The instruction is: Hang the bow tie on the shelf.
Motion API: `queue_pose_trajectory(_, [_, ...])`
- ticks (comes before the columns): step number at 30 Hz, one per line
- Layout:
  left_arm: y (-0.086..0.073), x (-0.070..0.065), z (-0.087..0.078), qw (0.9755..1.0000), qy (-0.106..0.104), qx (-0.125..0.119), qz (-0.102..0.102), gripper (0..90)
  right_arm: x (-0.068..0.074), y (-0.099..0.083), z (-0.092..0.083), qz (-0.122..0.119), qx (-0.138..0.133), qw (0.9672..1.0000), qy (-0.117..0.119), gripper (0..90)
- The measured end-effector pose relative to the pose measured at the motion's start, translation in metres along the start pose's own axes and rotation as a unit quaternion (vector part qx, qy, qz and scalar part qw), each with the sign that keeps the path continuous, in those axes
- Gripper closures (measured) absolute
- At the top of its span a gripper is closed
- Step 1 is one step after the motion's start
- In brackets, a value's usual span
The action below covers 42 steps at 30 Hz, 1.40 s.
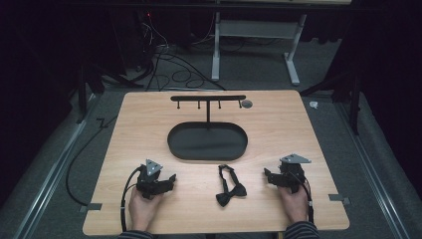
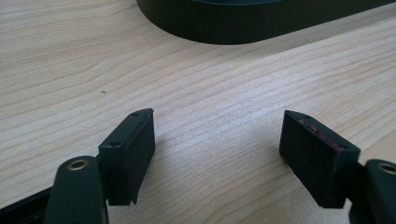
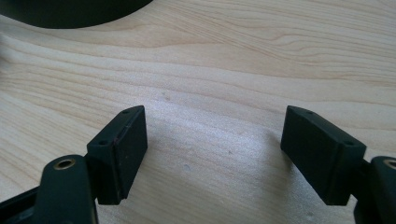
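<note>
A black bow tie (image 1: 230, 187) with its strap lies on the wooden table (image 1: 139, 124), near the front edge between my two hands. Behind it stands a black oval tray (image 1: 207, 141) from which a thin post rises to a hook bar (image 1: 208, 98). My left gripper (image 1: 170, 180) rests on the table left of the bow tie, open, with bare wood between its jaws (image 2: 218, 135). My right gripper (image 1: 267, 175) rests right of the bow tie, open too, nothing between its jaws (image 3: 215, 133). The tray's dark rim (image 2: 243, 28) crosses the top of the left gripper view and its corner (image 3: 70, 11) tops the right gripper view.
A small round grey thing (image 1: 247, 103) lies near the bar's right end. Beyond the table's far edge are floor cables (image 1: 169, 64) and a white frame's legs (image 1: 293, 62). Metal rails run along both sides of the table.
</note>
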<state>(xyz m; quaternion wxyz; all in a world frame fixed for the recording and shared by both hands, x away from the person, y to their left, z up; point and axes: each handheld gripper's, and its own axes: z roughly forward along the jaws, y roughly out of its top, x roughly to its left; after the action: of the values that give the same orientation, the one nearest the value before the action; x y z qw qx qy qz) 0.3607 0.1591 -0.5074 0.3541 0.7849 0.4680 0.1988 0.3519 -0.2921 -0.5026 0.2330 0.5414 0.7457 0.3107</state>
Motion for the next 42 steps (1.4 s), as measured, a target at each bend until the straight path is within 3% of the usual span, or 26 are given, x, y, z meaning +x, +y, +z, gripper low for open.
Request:
queue_pose_trajectory(34, [0.0001, -0.0001, -0.0001, 1.0, -0.001, 0.001, 0.001, 26.8, 0.0, -0.0005, -0.001, 0.003, -0.006, 1.0, -0.006, 32.1])
queue_pose_trajectory(42, [0.0001, -0.0001, -0.0001, 1.0, -0.001, 0.001, 0.001, 26.8, 0.0012, -0.0021, -0.0034, 0.001, -0.011, 0.9999, -0.003, 42.3])
